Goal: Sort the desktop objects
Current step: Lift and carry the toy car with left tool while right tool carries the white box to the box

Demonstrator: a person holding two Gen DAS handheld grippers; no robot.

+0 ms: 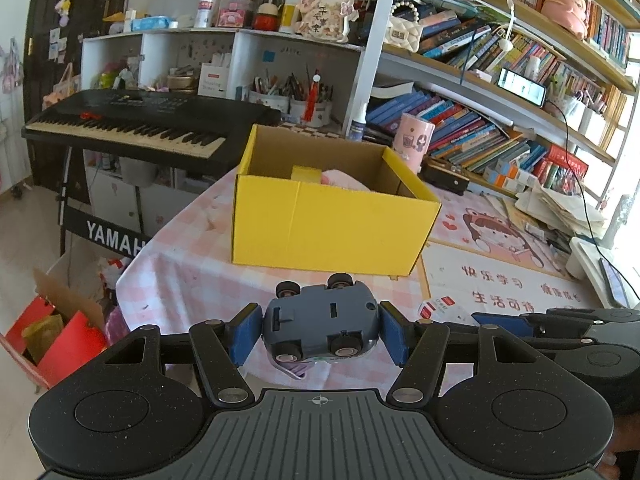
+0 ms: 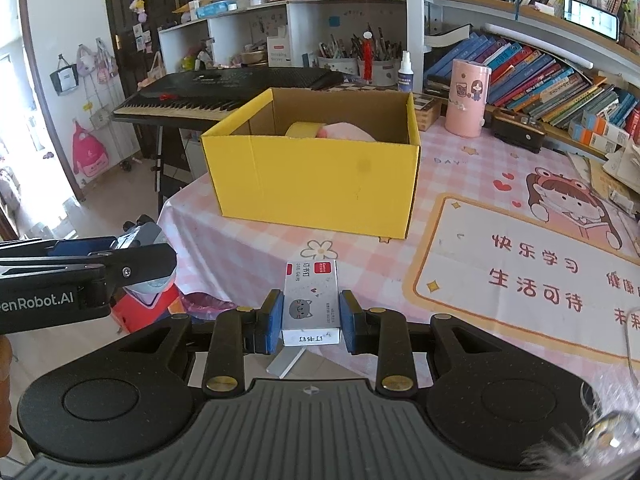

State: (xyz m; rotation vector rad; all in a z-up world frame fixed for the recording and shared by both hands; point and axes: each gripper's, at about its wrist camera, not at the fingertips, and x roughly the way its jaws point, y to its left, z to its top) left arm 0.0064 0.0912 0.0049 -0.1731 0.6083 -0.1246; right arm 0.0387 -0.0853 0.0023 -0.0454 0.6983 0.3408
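My left gripper (image 1: 320, 330) is shut on a grey-blue toy car (image 1: 322, 322), held upside down with its wheels up, above the table's near edge. My right gripper (image 2: 312, 318) is shut on a small white staple box (image 2: 312, 300) with a cat drawing, just above the pink tablecloth. An open yellow cardboard box (image 1: 332, 220) stands ahead of both grippers; it also shows in the right wrist view (image 2: 316, 184). Inside it lie a roll of yellow tape (image 2: 302, 130) and a pink object (image 2: 346, 130). The left gripper with the car (image 2: 140, 236) shows at the left of the right wrist view.
A pink cylinder (image 2: 468, 98) and a black case (image 2: 518, 130) stand behind the box by leaning books. A cartoon desk mat (image 2: 532, 268) covers the table's right. A black keyboard (image 1: 132, 128) stands left, with red boxes (image 1: 60, 340) on the floor.
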